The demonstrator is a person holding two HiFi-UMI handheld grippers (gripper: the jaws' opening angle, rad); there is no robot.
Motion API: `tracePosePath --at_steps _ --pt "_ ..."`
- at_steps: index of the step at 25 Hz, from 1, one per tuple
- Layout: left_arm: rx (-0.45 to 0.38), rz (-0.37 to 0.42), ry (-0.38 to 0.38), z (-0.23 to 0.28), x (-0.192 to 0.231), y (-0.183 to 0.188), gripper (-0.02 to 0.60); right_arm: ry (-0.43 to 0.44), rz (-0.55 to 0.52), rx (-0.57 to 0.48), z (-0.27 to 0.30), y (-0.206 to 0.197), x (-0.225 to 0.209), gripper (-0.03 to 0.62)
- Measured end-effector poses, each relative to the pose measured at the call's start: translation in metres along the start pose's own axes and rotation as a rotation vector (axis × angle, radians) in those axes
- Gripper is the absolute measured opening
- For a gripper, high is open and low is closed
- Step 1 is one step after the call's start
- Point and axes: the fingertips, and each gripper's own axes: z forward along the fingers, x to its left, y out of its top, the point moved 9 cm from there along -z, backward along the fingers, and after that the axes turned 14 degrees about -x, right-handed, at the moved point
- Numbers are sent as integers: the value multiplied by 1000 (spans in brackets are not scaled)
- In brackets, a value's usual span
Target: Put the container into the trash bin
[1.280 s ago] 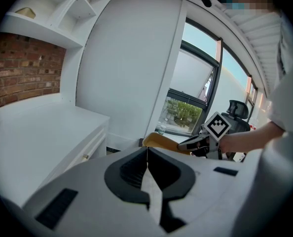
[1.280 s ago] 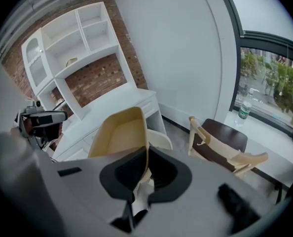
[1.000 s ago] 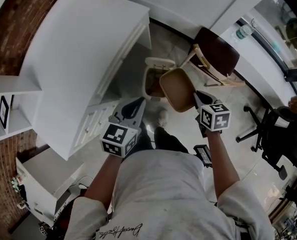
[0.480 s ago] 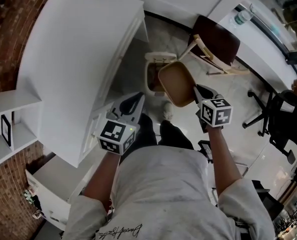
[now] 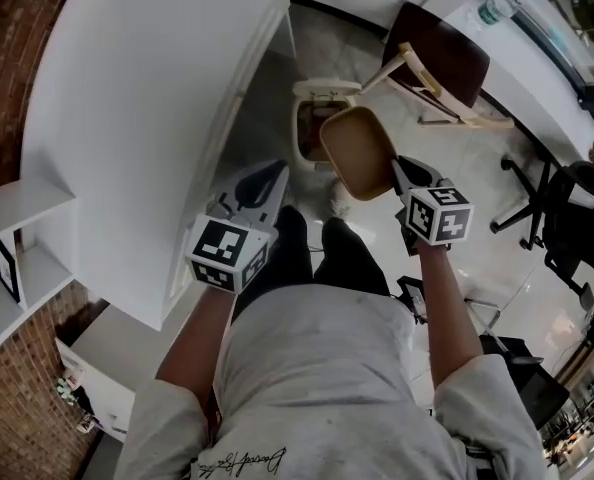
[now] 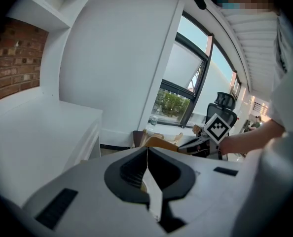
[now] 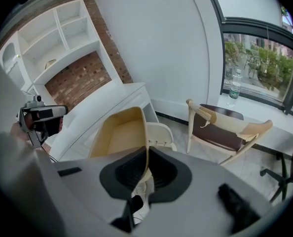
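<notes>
The container (image 5: 357, 153) looks like matt tan moulded pulp, faintly rough. At its 11 o'clock, the trash bin (image 5: 322, 88) is smooth cream plastic. The chair (image 5: 442, 63) has a pale wood frame and a dark, slightly shiny seat. The table (image 5: 147, 118) is smooth matt white, the floor (image 5: 482, 253) glossy, and the brick wall (image 5: 2, 28) rough. The left claw (image 6: 147, 149) and right claw (image 7: 147, 149) have matt grey plastic shells.

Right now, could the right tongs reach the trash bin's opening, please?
Probably yes: the right tongs, shut on the rim of the container, hold it near the open trash bin with nothing between them; the chair stands aside.
</notes>
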Motion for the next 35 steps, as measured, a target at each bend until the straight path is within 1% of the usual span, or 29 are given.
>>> tracePosePath --at_steps 10,15,20,23,28,35 --pt "21 -8 -26 17 26 -19 18 -14 36 -10 21 -21 -2 37" --pt "33 3 -23 25 41 -27 18 -9 37 15 32 -23 0 37" --pt "38 -15 -23 33 52 -35 18 -14 41 40 45 -30 -5 37" --pt "36 -17 -24 36 57 -40 18 -23 53 37 54 -31 -9 37" --pt "51 -35 -22 43 60 -54 18 -30 58 54 64 -40 -17 37" --pt "64 -54 -10 48 66 -70 18 -16 57 61 82 -54 -24 37"
